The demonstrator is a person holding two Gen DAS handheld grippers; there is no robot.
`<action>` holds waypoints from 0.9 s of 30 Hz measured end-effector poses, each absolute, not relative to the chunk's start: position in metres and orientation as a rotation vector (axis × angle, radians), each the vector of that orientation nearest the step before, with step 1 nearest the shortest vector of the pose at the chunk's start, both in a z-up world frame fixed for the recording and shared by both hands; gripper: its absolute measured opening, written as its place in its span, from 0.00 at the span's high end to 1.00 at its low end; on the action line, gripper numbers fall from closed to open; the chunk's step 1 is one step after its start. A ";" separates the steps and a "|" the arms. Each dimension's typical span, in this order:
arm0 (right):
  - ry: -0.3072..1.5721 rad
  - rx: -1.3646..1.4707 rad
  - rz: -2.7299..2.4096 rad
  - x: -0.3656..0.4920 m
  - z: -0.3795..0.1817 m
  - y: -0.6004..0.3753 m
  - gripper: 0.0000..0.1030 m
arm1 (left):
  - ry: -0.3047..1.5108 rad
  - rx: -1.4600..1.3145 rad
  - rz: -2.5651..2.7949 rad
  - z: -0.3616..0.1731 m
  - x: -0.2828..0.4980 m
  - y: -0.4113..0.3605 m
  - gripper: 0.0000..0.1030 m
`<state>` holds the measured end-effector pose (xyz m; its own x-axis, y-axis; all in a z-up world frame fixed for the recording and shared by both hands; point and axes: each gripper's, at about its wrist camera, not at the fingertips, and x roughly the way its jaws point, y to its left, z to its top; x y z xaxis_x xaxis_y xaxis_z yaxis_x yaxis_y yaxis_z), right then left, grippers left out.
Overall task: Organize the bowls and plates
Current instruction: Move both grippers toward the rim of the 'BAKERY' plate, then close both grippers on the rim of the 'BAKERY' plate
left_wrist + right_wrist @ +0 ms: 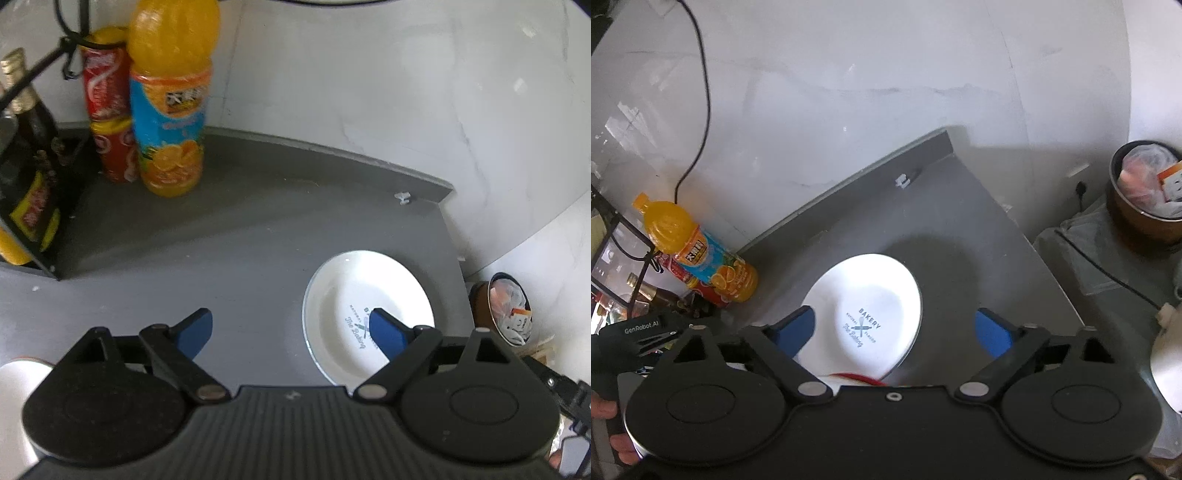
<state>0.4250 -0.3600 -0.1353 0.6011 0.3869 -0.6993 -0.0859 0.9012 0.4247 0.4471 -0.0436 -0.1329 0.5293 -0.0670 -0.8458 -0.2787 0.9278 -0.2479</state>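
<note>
Between my right gripper's (pixel 895 330) blue pads, which stood wide apart and pressed on nothing, lay the white plate (pixel 866 306). My left-hand pad (pixel 798 328) hung over the plate's near-left rim, and the other pad sat beyond its right rim over bare counter; I could not tell whether either pad touched the plate. My left gripper (pixel 291 332) was spread wide too and held nothing, one pad (pixel 386 332) over the plate's printed middle and the other out over bare counter to the plate's left.

Around the plate the grey counter (pixel 960 229) lay open: bare surface ran from the plate to the raised back lip, and to the counter's right-hand edge, which passed near the plate's right rim. Beyond that edge, lower down, stood a brown bin (pixel 1141 199) stuffed with wrappers. Well to the left of the plate an orange juice bottle (pixel 170 110) stood upright against the marble wall (pixel 886 92), red cans (pixel 110 107) stacked just behind it, and dark bottles in a wire rack (pixel 29 177) farther left again.

The plate was shallow and glossy white with a thin dark rim line and a small bakery print with a crossed whisk and rolling pin at its centre. A red-edged white dish (pixel 860 378) peeked out under the plate's near side.
</note>
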 end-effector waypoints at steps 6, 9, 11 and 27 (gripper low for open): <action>0.942 0.382 0.311 0.453 -0.161 -0.367 0.29 | 1.056 -0.401 0.134 -0.160 0.467 -0.056 0.12; 0.975 0.392 0.333 0.464 -0.175 -0.367 0.36 | 1.088 -0.380 0.156 -0.173 0.481 -0.063 0.13; 0.997 0.390 0.351 0.472 -0.185 -0.367 0.40 | 1.098 -0.374 0.164 -0.181 0.488 -0.065 0.15; 1.094 0.467 0.425 0.500 -0.228 -0.370 0.71 | 1.204 -0.441 0.214 -0.238 0.519 -0.067 0.57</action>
<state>0.5004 -0.3698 -0.2279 0.3980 0.5441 -0.7386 -0.0975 0.8257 0.5557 0.5190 -0.0674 -0.2381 0.3517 -0.0718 -0.9334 -0.3887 0.8958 -0.2154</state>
